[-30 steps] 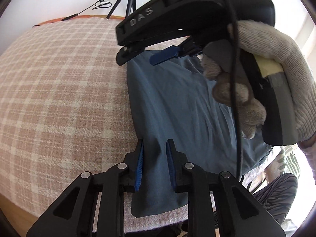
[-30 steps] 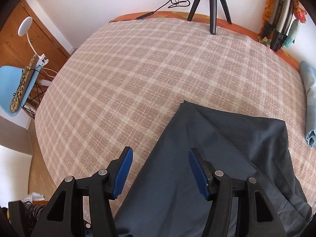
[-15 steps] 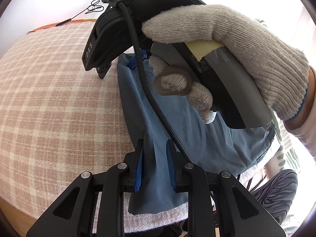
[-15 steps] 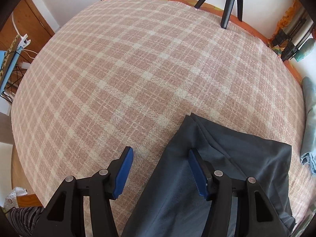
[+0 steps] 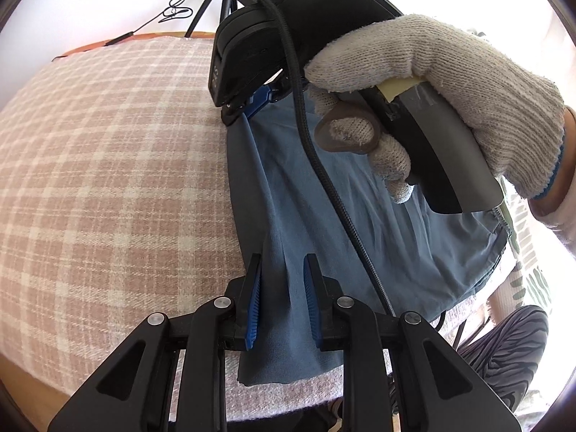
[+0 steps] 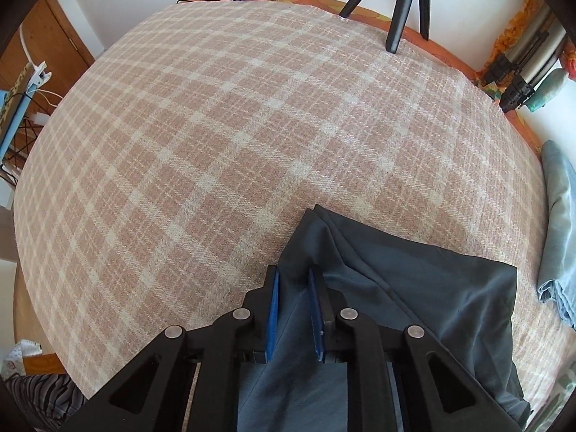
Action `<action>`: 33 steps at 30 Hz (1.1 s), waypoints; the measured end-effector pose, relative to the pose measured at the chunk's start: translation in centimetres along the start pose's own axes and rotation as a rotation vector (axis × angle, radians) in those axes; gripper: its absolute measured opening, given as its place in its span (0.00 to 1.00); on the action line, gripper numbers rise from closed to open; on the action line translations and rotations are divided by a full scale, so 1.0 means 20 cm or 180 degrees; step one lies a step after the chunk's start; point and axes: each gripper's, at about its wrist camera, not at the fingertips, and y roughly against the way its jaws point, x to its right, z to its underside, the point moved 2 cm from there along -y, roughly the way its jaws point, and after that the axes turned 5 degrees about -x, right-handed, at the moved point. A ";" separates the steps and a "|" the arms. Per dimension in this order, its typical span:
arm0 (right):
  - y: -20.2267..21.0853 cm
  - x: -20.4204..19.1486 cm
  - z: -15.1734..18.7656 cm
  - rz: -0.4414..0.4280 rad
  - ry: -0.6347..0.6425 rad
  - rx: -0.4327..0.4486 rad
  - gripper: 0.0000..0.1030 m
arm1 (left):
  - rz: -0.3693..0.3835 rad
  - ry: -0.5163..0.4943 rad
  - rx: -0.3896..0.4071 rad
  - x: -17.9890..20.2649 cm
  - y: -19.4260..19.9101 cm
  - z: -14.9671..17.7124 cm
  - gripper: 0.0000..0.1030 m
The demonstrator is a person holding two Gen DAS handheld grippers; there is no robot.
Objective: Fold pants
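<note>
Pants point(image 6: 424, 288) on plaid bed point(image 6: 252, 126)
</note>
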 end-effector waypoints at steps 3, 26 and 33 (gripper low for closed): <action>0.02 0.03 0.01 -0.0136 -0.0111 0.0086 0.03 | 0.0026 0.0055 -0.0093 -0.03 -0.01 0.02 0.49; 0.41 0.22 0.15 -0.0689 -0.0426 0.0654 0.00 | 0.0362 -0.0179 0.0352 0.15 0.20 -0.03 0.05; 0.62 0.35 0.26 -0.0738 -0.0474 0.0878 0.00 | 0.0597 -0.0326 0.0341 0.34 0.25 -0.07 0.05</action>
